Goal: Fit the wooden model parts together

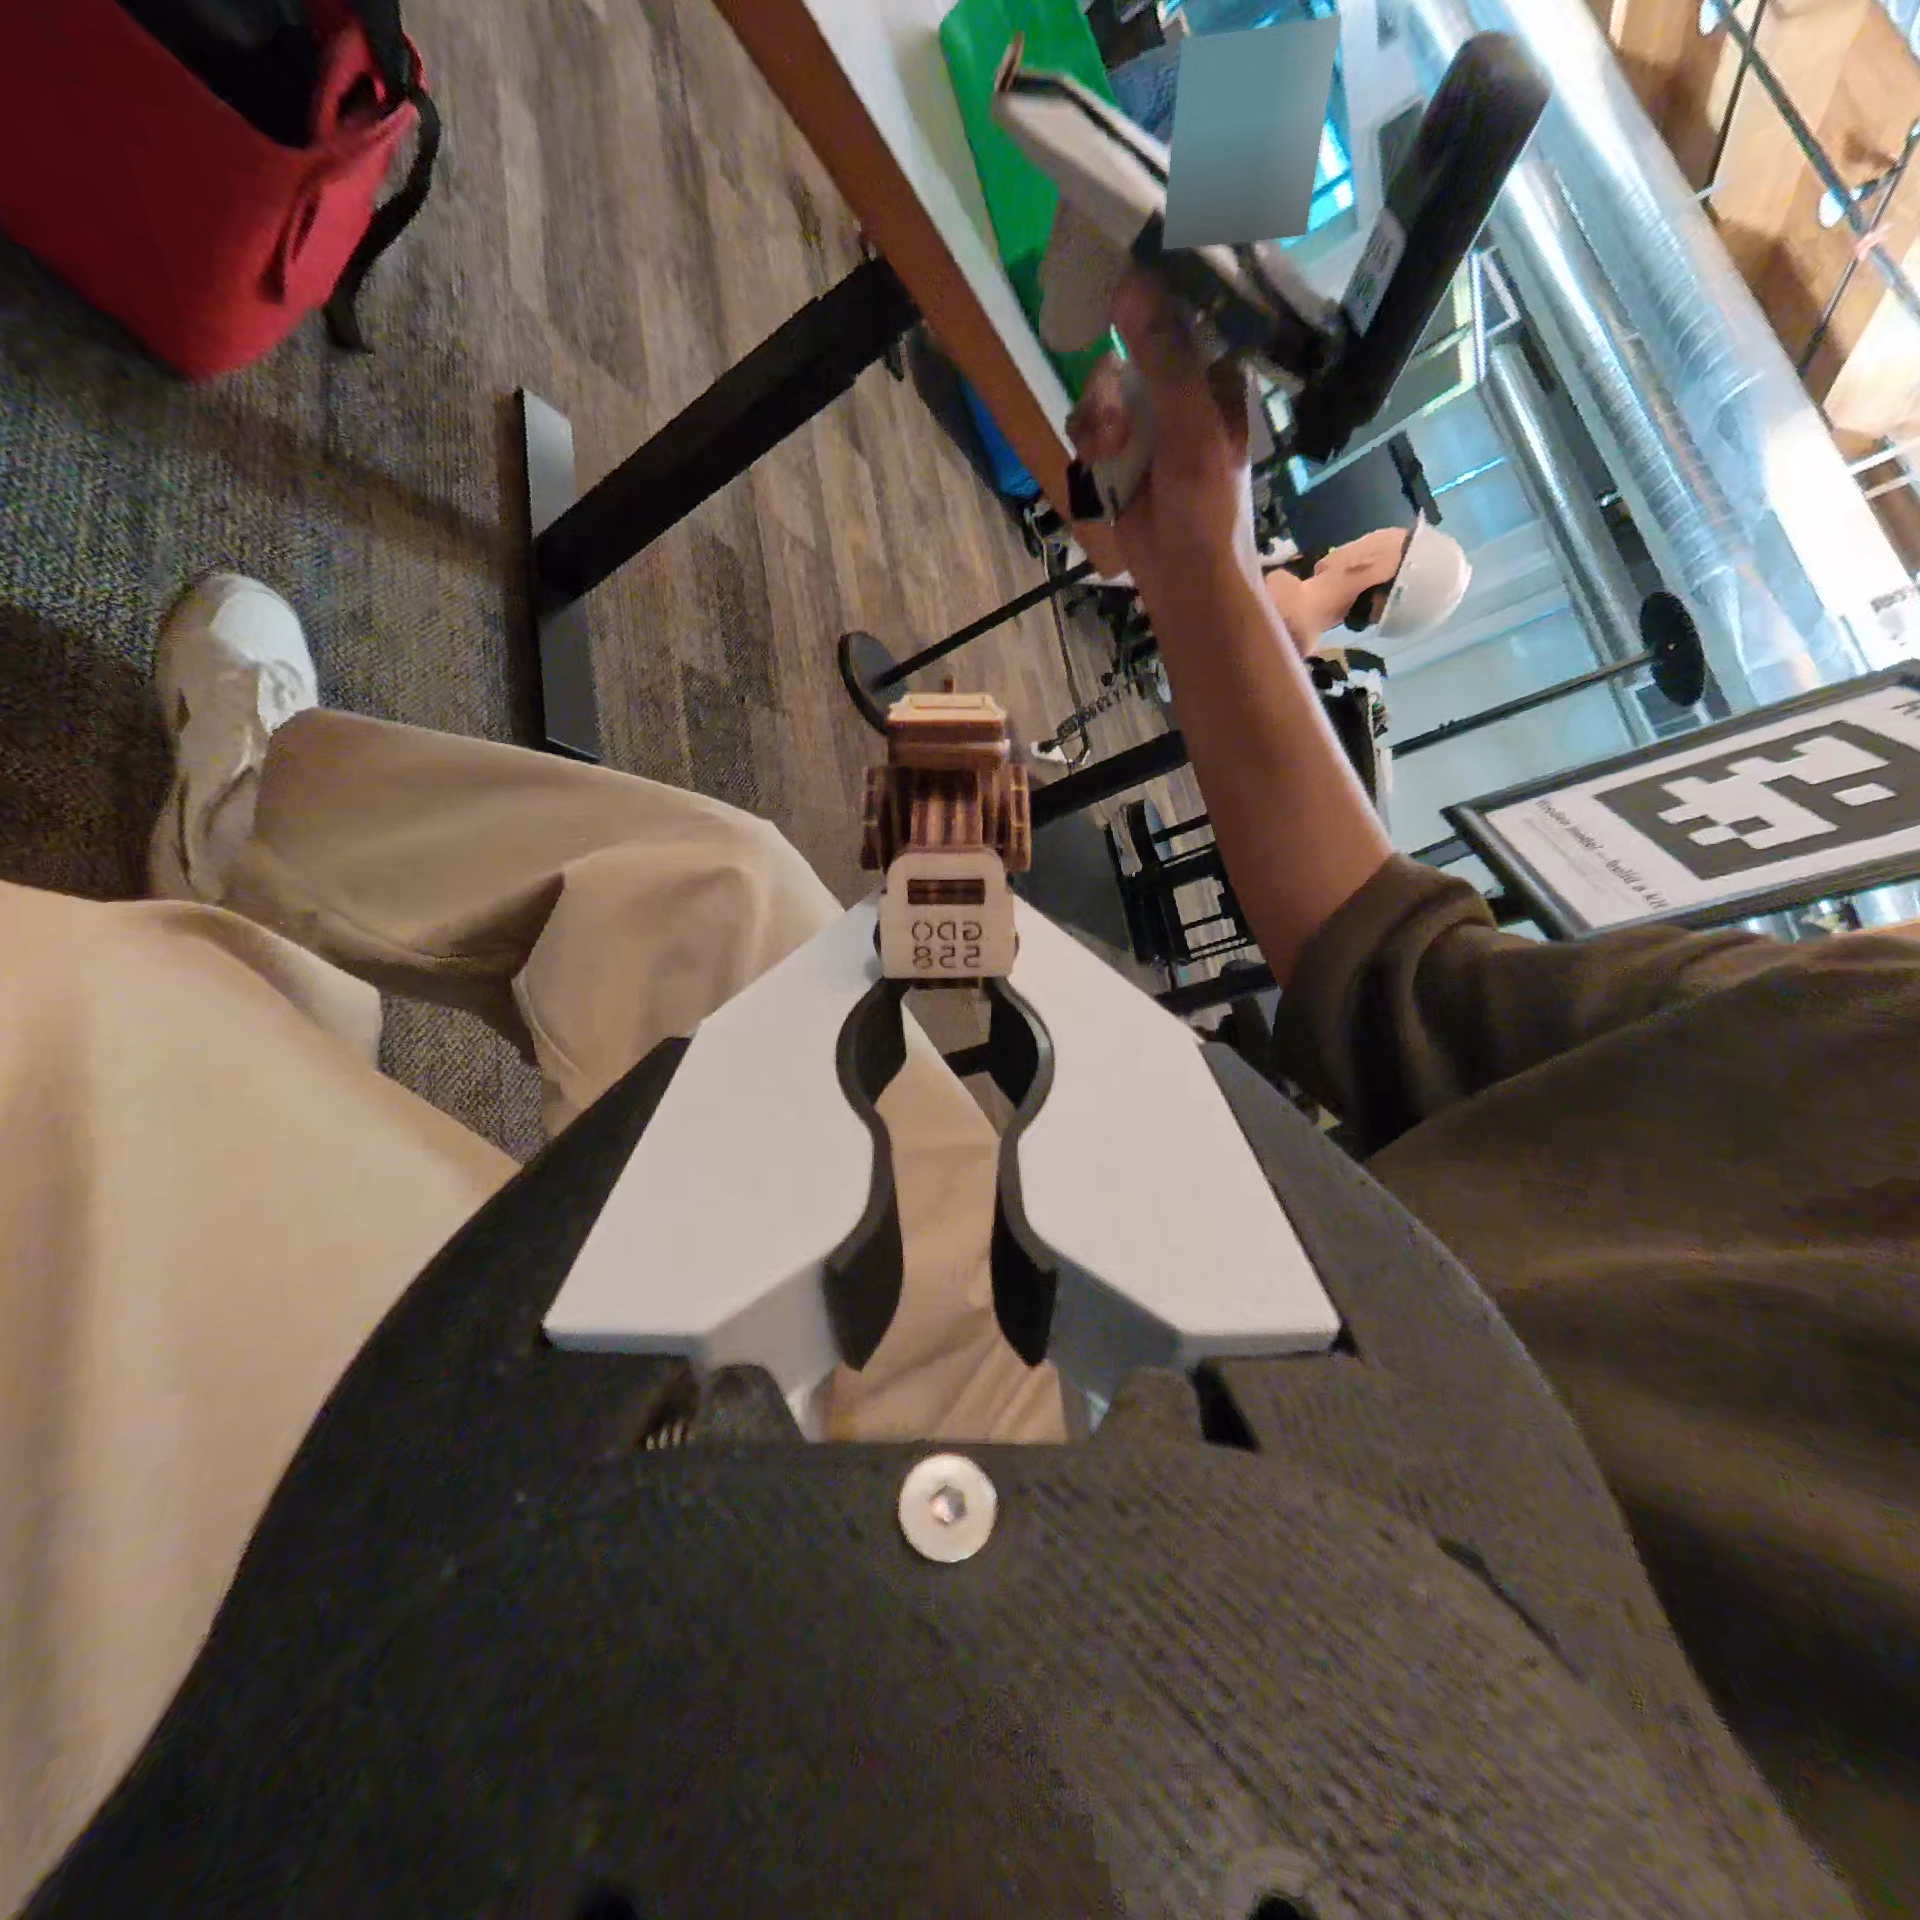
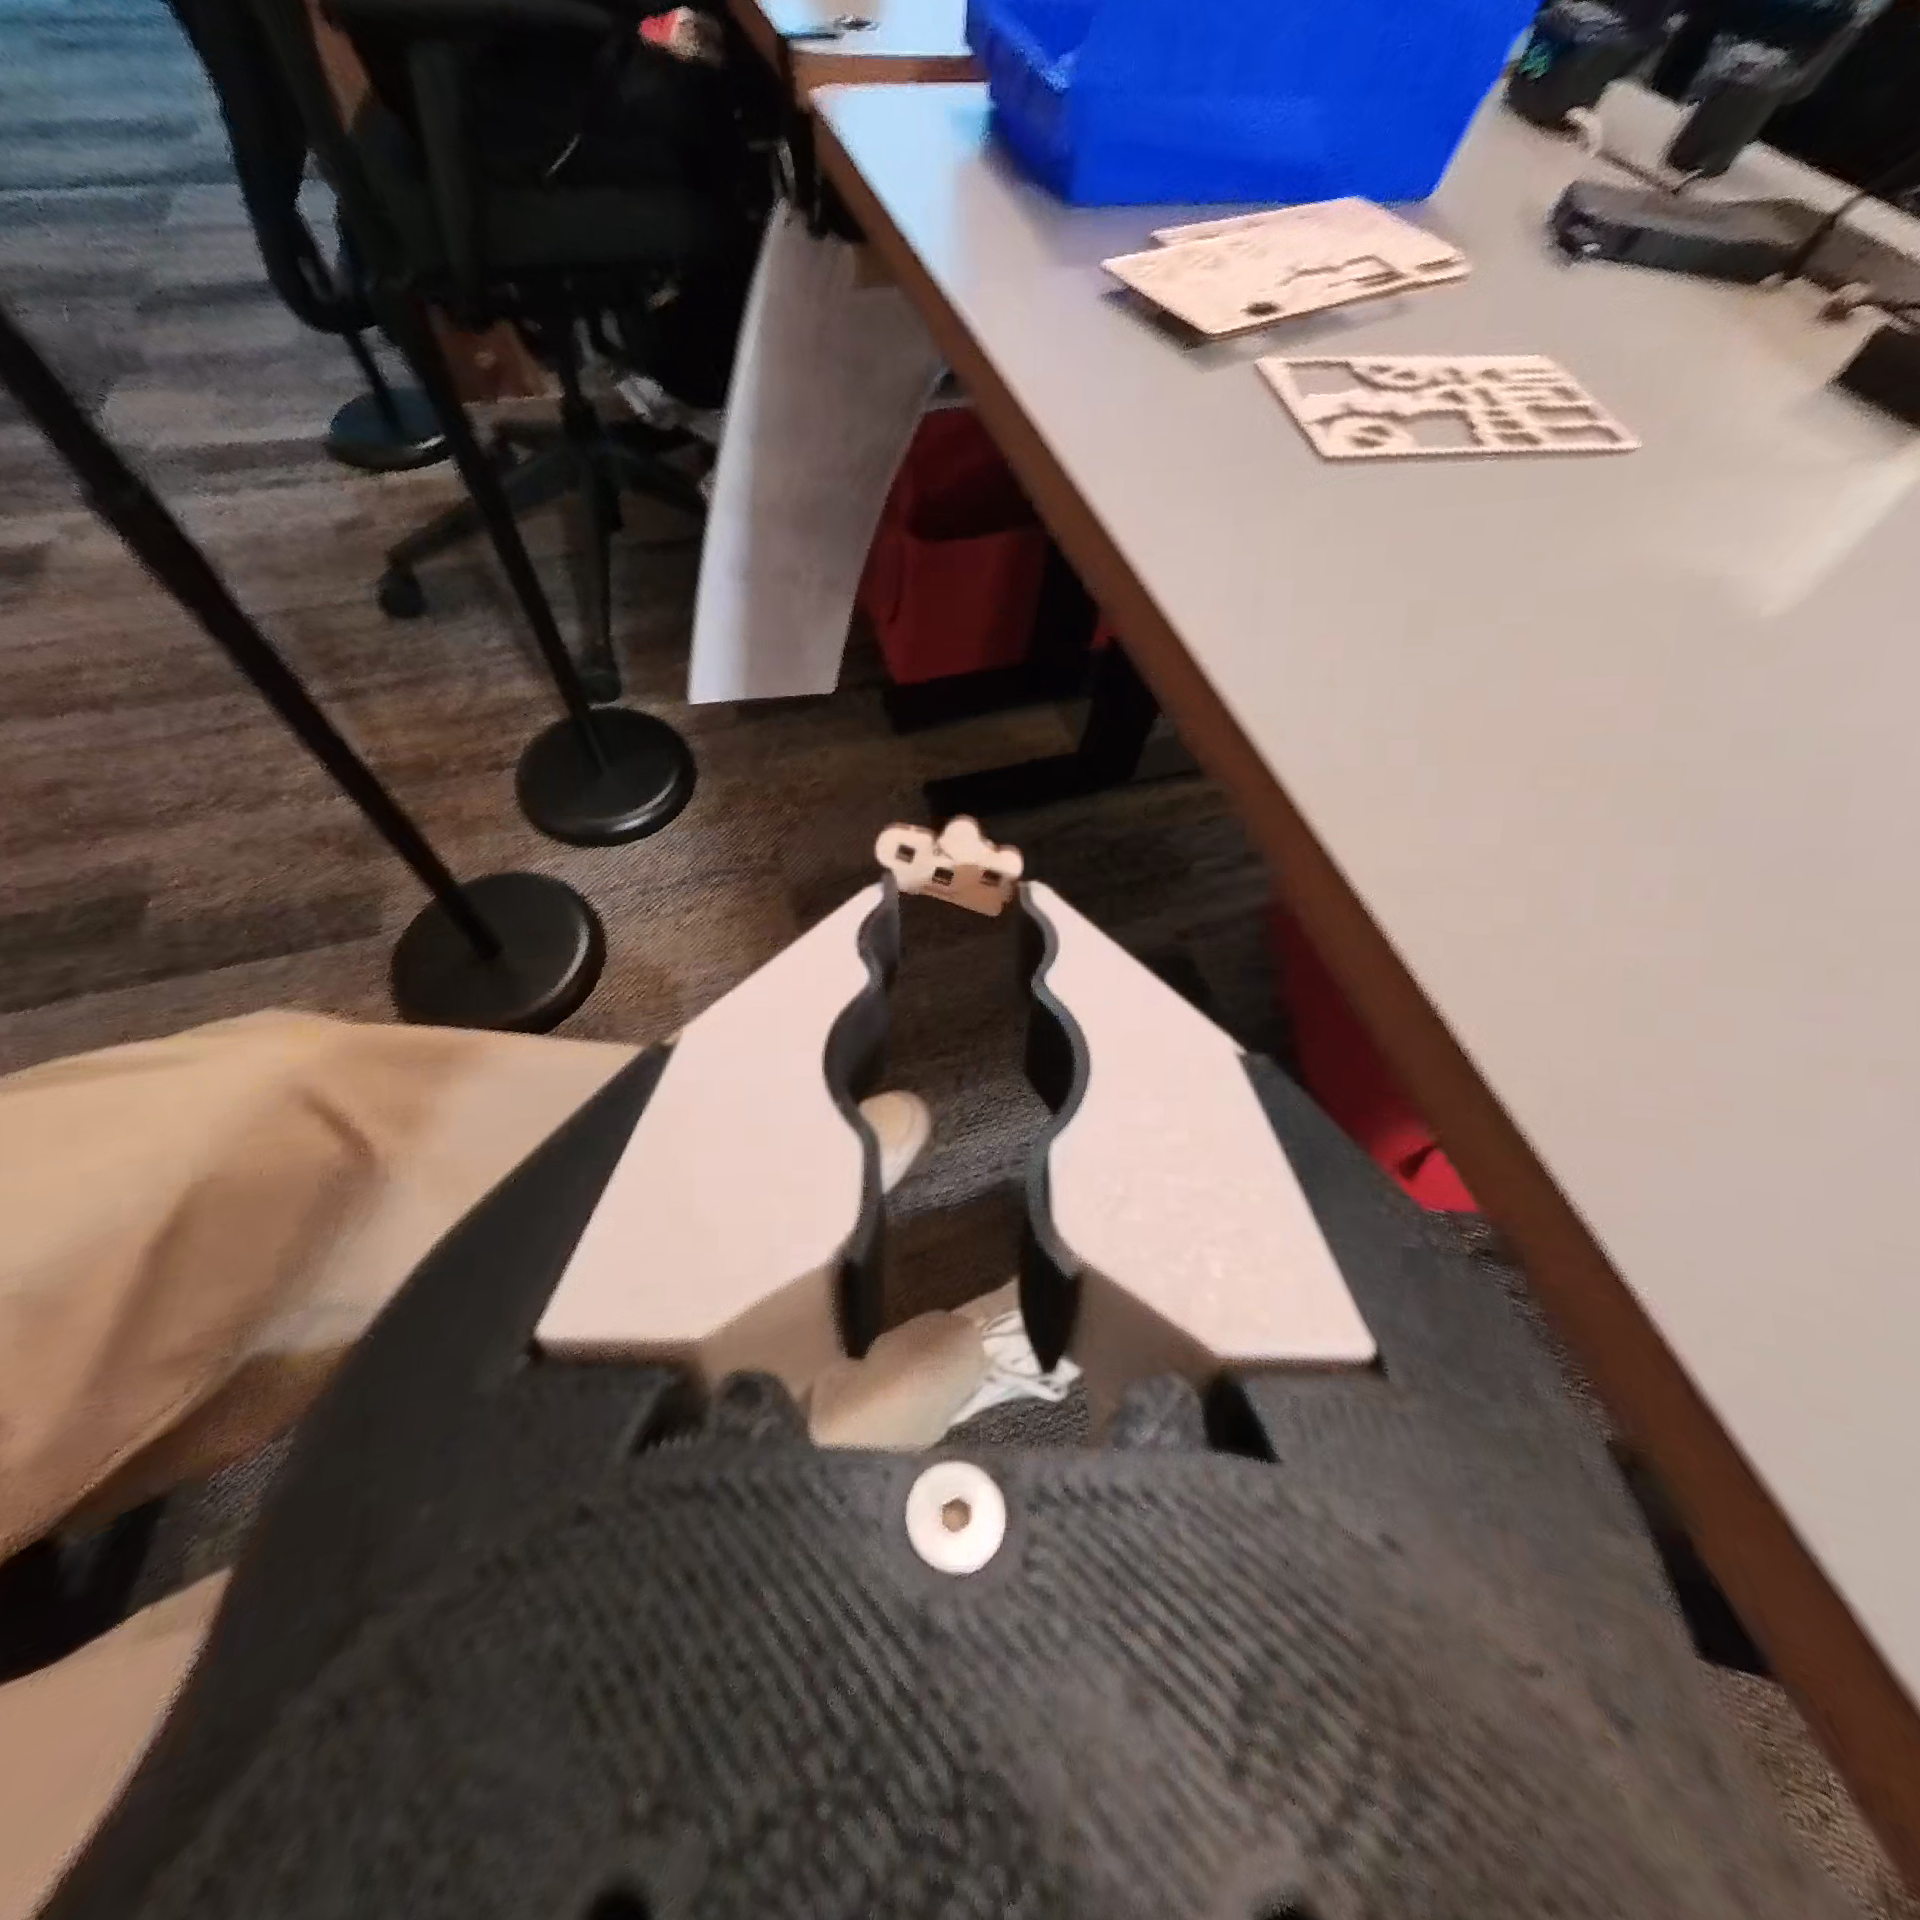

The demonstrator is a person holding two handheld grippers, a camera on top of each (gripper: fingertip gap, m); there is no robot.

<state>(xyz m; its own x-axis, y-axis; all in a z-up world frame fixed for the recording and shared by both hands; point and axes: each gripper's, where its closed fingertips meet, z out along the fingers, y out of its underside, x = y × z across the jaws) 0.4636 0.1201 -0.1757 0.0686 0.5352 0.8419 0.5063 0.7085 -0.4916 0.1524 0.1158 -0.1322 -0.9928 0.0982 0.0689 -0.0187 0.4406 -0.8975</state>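
Left tongs (image 1: 943, 982): pinching the brown-and-pale wooden model body (image 1: 945, 821) by its flat pale end plate, off the grey tabletop (image 2: 1507, 727).
Right tongs (image 2: 956, 902): clamping a small pale wooden cut-out piece (image 2: 951, 868).
Handling: light, thin, probably brittle; grip flat faces, not tabs.

The model (image 1: 943, 831) bears a pale plate (image 1: 945, 928) with engraved characters, seen upside down. A framed sign (image 1: 1704, 821) carries a black-and-white square code and a line of small print. The sheets (image 2: 1288, 265) on the surface (image 2: 1455, 675) show marks too blurred to read.
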